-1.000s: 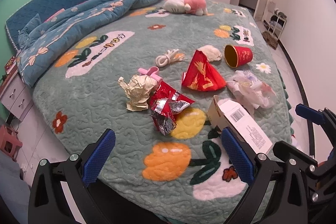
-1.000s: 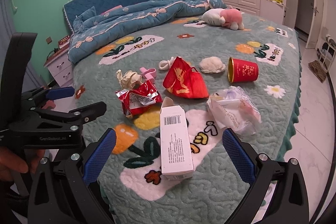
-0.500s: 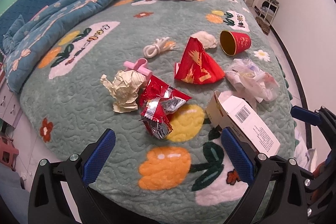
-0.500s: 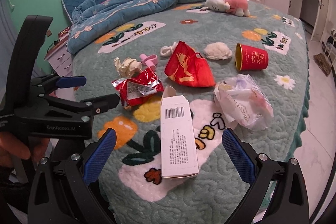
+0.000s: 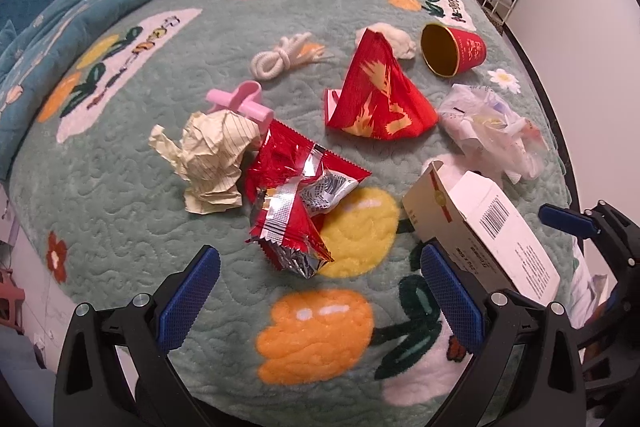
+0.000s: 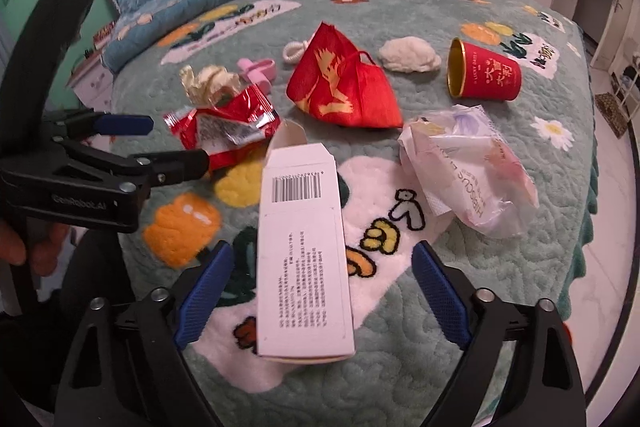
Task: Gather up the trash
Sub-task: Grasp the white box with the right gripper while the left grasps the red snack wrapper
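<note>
From my right camera, the right tongs (image 6: 322,277) stand spread, their jaws having just been narrowing, and the near end of the white carton (image 6: 302,247) lies between the blue pads without either pad touching it. The carton's far flap is open, toward twelve o'clock; its near bottom edge is partly lost behind my own tongs.

At ten o'clock from the carton lies the red foil wrapper (image 6: 226,129), its lower left corner covered by the left tongs (image 6: 160,143), which reach in from nine o'clock. Behind the wrapper I see only the top of the crumpled paper ball (image 6: 208,81). The red paper bag (image 6: 344,87) sits at twelve, the red cup (image 6: 486,75) on its side at one o'clock, and the clear plastic bag (image 6: 468,173) at two; I cannot make out what is inside it.

From my left camera, the left tongs (image 5: 316,293) are spread wide over the bed (image 5: 120,207), nothing between them, with the red foil wrapper (image 5: 300,191) just beyond the pads at twelve o'clock. The crumpled paper ball (image 5: 212,157) touches its left side. The white carton (image 5: 486,227) runs behind the right-hand pad at three o'clock, its end hidden. The right tongs show only in part at the frame's right edge.
</note>
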`<state>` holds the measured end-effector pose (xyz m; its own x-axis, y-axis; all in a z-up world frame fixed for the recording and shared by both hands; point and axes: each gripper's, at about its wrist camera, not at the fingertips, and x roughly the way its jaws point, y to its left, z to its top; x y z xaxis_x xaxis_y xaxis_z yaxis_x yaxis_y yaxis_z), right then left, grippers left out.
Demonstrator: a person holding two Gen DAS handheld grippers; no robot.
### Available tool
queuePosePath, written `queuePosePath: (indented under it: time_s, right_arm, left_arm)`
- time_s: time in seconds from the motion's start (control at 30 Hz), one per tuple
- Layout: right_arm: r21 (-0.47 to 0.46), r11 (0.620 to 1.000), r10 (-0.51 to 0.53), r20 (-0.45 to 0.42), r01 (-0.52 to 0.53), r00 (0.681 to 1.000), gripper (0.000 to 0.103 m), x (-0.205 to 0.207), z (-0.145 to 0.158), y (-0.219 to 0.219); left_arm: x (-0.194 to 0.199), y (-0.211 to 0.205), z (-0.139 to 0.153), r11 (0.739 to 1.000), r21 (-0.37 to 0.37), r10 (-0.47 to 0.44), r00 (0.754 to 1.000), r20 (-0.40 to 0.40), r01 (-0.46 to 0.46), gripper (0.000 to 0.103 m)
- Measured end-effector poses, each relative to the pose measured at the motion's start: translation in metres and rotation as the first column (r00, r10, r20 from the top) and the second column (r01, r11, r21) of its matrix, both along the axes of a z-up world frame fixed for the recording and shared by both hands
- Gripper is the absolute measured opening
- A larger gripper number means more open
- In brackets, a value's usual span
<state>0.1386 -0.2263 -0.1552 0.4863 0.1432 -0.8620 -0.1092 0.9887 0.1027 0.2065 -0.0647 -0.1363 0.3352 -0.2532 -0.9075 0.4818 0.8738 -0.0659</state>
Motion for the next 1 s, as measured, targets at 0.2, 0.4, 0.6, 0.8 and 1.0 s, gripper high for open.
queuePosePath:
  time_s: [0.2, 0.4, 0.6, 0.8, 1.0]
  right_arm:
    - [0.0, 1.0, 0.01, -0.029, -0.01, 1.0, 0.084, 0.008, -0.01, 0.0]
    - [-0.011, 0.999, 0.035, -0.057, -0.036, 0.998, 0.062, 0.013, -0.017, 0.003]
    - [0.016, 0.999, 0.049, -0.08, -0.048, 0.996, 0.047, 0.016, -0.023, 0.003]
    - [0.026, 0.998, 0.063, -0.082, -0.061, 0.995, 0.042, 0.017, -0.025, 0.003]
    - [0.038, 0.997, 0.064, -0.08, -0.061, 0.995, 0.042, 0.02, -0.027, 0.001]
  left_arm:
    - [0.008, 0.004, -0.008, 1.0, -0.009, 0.012, 0.999, -0.032, -0.012, 0.099]
    - [0.019, 0.006, -0.014, 0.999, -0.027, 0.023, 0.998, -0.057, -0.024, 0.099]
    - [0.032, 0.004, -0.023, 0.998, -0.052, 0.036, 0.995, -0.093, -0.041, 0.099]
    - [0.042, 0.002, -0.036, 0.997, -0.053, 0.047, 0.992, -0.115, -0.053, 0.098]
    - [0.047, 0.004, -0.05, 0.995, -0.076, 0.052, 0.983, -0.173, -0.066, 0.075]
